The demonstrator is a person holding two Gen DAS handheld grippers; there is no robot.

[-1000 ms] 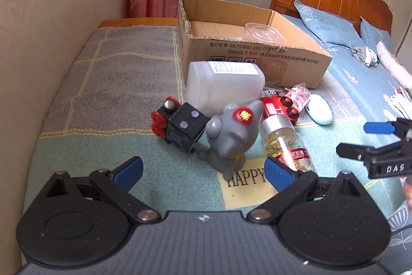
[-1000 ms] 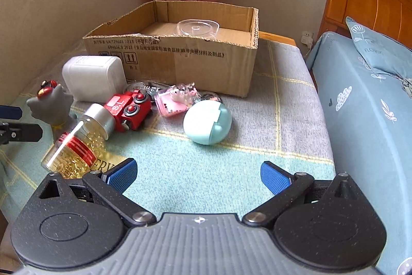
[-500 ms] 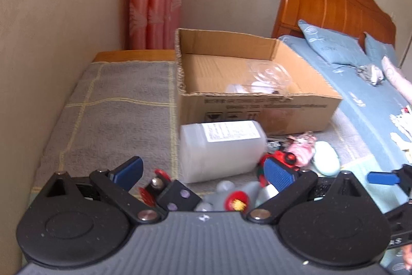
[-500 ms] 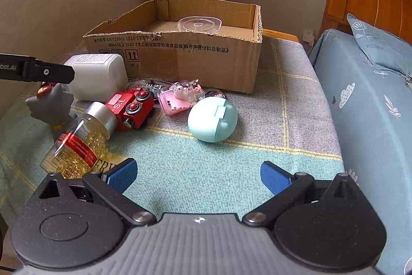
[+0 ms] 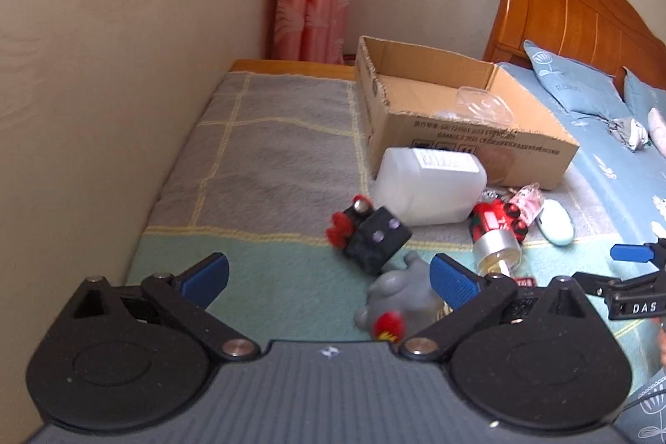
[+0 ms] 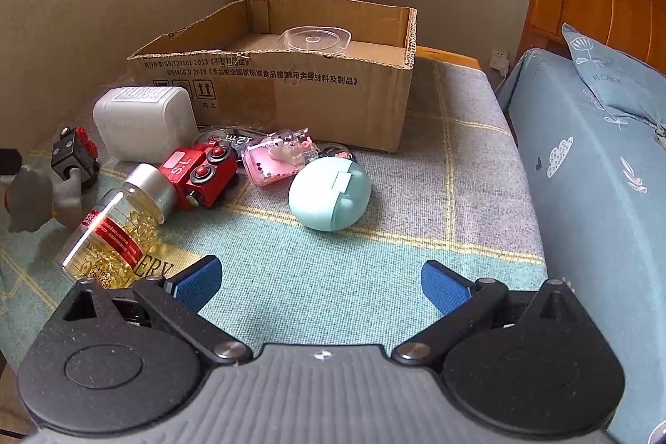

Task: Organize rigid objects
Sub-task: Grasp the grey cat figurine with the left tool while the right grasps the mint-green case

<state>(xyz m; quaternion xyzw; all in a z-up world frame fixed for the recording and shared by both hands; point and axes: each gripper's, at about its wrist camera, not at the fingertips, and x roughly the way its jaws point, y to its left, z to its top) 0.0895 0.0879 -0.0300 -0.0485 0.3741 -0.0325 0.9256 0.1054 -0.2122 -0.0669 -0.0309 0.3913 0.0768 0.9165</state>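
Both spread wide and gripping nothing: left tool just over the grey figurine, right tool short of the mint case, toys heaped beside the cardboard box on the bed, likely for loading.

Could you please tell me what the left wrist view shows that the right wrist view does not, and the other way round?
Only the left wrist view shows the right gripper, open at the edge, and crumpled cloth on the bed. Only the right wrist view shows a wall socket and the round black case behind the red train. Both show the cardboard box, white jug and mint case.
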